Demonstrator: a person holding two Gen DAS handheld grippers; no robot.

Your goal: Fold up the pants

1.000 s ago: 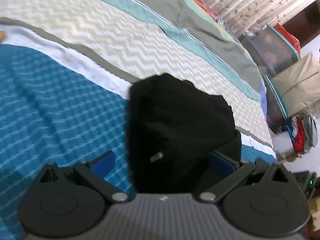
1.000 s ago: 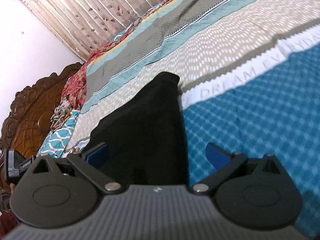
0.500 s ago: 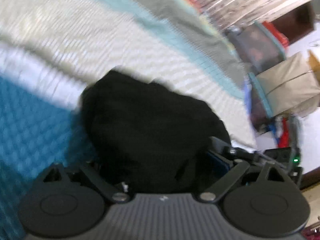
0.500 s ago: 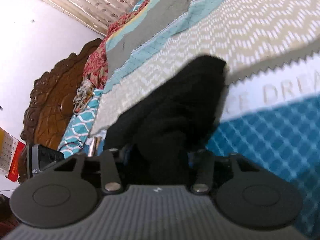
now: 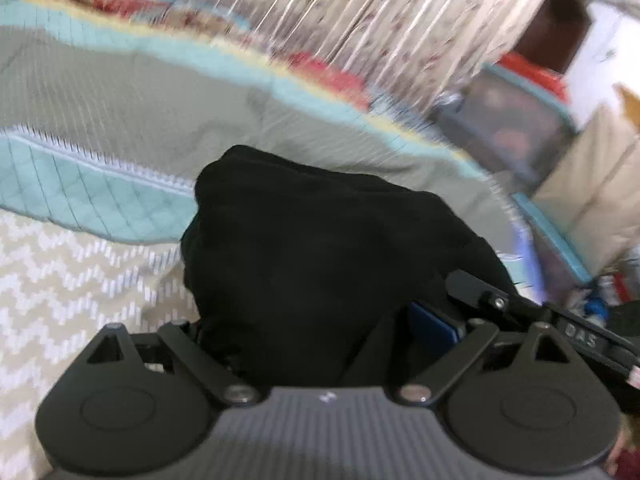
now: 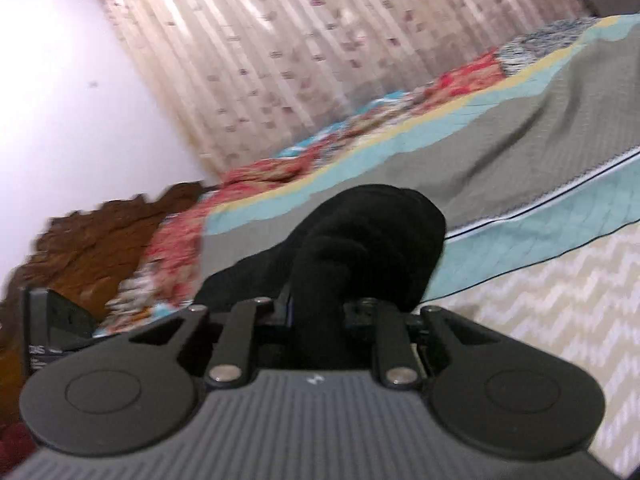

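Above the striped bed (image 5: 100, 92) both tools have the black pants (image 5: 320, 264) bunched up, the right gripper (image 6: 316, 312) clenched tight on a fold and the left gripper (image 5: 316, 328) clamped on the bundle's near edge.

You're looking across a bed under a striped quilt (image 6: 520, 128) in grey, teal and beige chevron bands, with a red patterned border. A pleated, leaf-print curtain (image 6: 304, 56) hangs behind it, next to a plain white wall (image 6: 80, 100). A carved wooden headboard (image 6: 92, 240) shows at left, and storage bins (image 5: 516, 120) sit blurred beside the bed.
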